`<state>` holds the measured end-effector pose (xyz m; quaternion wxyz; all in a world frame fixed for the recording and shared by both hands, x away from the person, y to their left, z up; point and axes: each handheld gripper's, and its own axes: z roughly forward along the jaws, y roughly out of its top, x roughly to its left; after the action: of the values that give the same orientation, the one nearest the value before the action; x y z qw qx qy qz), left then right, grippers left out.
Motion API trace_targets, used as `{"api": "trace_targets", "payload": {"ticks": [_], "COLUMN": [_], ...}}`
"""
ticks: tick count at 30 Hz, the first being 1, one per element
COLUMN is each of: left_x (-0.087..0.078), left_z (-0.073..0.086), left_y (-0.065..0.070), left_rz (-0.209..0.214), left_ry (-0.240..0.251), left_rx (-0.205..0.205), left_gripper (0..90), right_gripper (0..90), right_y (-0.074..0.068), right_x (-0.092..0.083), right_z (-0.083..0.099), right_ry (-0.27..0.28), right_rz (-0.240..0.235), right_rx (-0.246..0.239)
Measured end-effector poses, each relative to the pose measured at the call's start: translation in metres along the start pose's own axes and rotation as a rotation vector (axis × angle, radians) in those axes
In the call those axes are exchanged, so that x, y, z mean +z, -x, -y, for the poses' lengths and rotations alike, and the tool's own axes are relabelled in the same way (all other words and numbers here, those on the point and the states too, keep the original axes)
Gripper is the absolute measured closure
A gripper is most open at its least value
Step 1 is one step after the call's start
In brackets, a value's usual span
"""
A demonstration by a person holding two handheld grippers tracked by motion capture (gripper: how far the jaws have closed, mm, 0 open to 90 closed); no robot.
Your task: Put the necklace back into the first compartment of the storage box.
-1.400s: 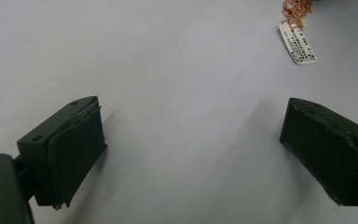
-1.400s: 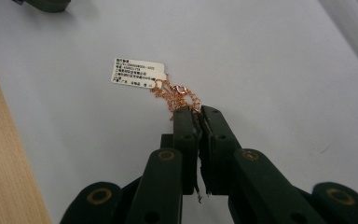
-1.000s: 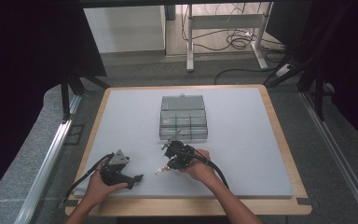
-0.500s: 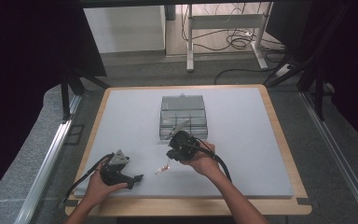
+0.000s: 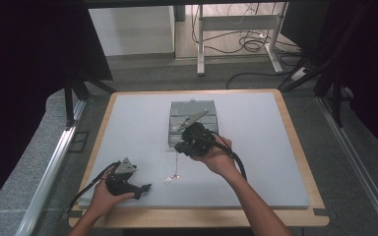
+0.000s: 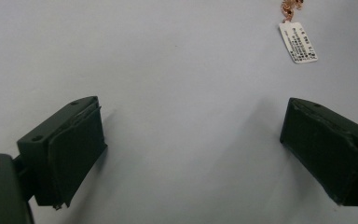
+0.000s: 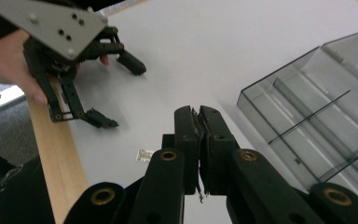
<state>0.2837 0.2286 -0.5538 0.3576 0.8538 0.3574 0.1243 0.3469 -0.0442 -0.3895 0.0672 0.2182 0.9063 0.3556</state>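
A thin rose-gold chain [image 5: 176, 164] hangs from my right gripper [image 5: 179, 147] down to its white tag [image 5: 167, 181], which lies at the table surface. The right gripper's jaws are shut on the chain's upper end, and it is raised above the table just in front of a clear grey compartment box [image 5: 193, 112]. In the right gripper view the jaws [image 7: 199, 112] are pressed together, with the tag [image 7: 144, 155] below and the box [image 7: 307, 126] to the right. My left gripper [image 5: 143, 189] rests open at the front left with nothing between its jaws [image 6: 191, 154]; the tag [image 6: 298, 42] lies ahead of it.
The white table top [image 5: 256, 147] has a wooden rim [image 5: 202, 217] close to both hands. Black curtains, a metal rail and floor cables surround the table. The left gripper [image 7: 121, 93] and its hand show at the far left of the right gripper view.
My right gripper has risen from near the table and moved slightly toward the box, drawing the chain up so it hangs down to the tag. The left gripper has stayed put.
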Motion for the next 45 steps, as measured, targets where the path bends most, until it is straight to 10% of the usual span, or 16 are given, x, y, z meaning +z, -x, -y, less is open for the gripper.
{"api": "trace_targets", "payload": {"ticks": [26, 45], "left_x": [0.000, 0.000], "left_z": [0.000, 0.000], "left_y": [0.000, 0.000], "left_rz": [0.001, 0.001], "left_ry": [0.000, 0.000], "left_rx": [-0.004, -0.004], "left_gripper": [6.1, 6.1], "right_gripper": [85.2, 85.3], "right_y": [0.015, 0.047], "right_x": [-0.044, -0.035], "right_z": [-0.051, -0.072], "right_ry": [0.124, 0.185], "right_rz": [0.061, 0.106], "right_rx": [0.012, 0.067]}}
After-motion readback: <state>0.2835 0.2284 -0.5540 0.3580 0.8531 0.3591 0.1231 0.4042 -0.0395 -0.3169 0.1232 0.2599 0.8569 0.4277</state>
